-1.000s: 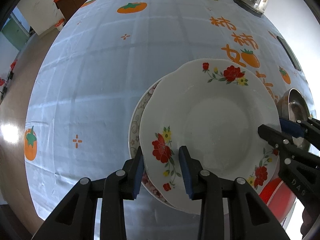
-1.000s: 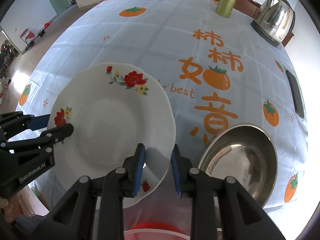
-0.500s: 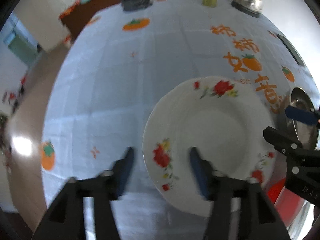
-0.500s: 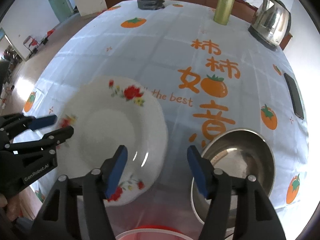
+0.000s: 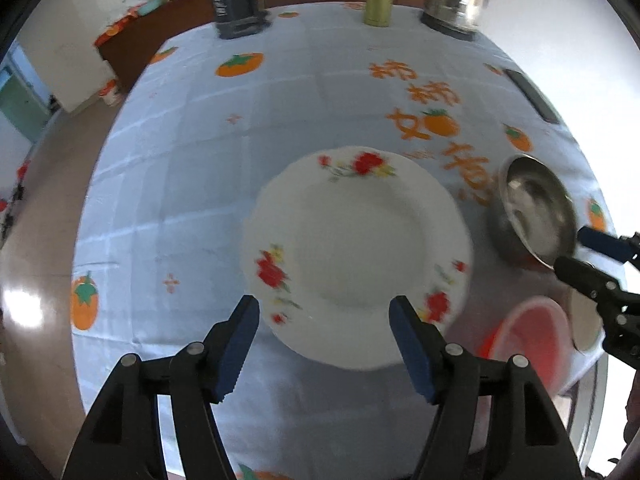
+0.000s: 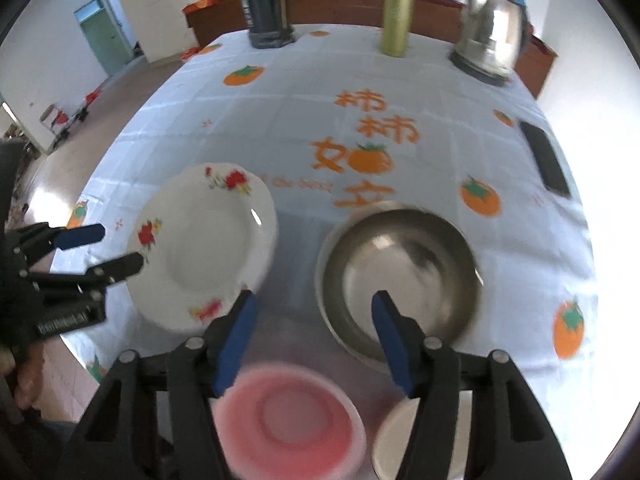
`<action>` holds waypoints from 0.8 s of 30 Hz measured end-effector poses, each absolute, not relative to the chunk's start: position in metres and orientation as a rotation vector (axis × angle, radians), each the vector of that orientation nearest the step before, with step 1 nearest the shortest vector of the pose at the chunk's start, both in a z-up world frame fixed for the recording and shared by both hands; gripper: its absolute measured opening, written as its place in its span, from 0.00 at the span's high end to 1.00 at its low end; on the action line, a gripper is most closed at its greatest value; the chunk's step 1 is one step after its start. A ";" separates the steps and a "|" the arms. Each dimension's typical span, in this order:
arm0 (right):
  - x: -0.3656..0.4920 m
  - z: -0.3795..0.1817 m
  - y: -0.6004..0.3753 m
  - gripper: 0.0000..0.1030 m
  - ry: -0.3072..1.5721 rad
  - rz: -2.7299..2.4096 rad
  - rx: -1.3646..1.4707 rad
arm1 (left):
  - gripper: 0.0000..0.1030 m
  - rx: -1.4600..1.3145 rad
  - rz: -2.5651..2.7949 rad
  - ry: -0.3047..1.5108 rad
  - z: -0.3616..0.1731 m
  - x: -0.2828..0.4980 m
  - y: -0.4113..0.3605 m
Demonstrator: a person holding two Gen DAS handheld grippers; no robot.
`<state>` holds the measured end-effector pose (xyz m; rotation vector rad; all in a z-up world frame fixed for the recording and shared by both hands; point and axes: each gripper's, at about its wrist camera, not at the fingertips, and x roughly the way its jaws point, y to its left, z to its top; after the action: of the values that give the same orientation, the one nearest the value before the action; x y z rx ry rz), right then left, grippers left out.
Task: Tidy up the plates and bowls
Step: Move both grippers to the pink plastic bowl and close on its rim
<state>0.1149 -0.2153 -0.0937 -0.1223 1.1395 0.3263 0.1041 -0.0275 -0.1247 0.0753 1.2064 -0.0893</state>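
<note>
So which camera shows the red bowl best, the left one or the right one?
The right wrist view. There the red bowl appears almost whole from above, between the open right gripper fingers, though blurred. In the left wrist view the red bowl sits at the right side, partly cut off behind the other gripper.

A pale blue tablecloth (image 6: pixel 280 128) printed with orange persimmons and orange characters covers the table. Along its far edge stand a dark thermos (image 6: pixel 266 4), a gold-green canister (image 6: pixel 396 18) and a shiny steel kettle (image 6: pixel 490 26), each apart from the others. A black phone (image 6: pixel 546 160) lies flat near the right edge. Behind the table runs a brown sideboard (image 6: pixel 340 4), and a green door (image 6: pixel 102 34) shows at far left.
</note>
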 end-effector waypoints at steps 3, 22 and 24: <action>0.094 -0.097 -0.232 0.59 1.167 0.307 -0.107 | 0.33 0.093 -0.144 1.216 -0.124 0.095 -0.044; 0.028 -0.135 -0.271 0.83 1.286 0.263 -0.036 | 0.43 0.148 -0.374 1.340 -0.160 0.065 -0.118; 0.029 -0.139 -0.271 0.83 1.294 0.265 -0.038 | 0.49 0.155 -0.377 1.352 -0.163 0.064 -0.120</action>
<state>0.0288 -0.2708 -0.1394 -0.0382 1.2937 0.2652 0.0642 -0.1201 -0.1631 0.1545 1.3518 -0.3766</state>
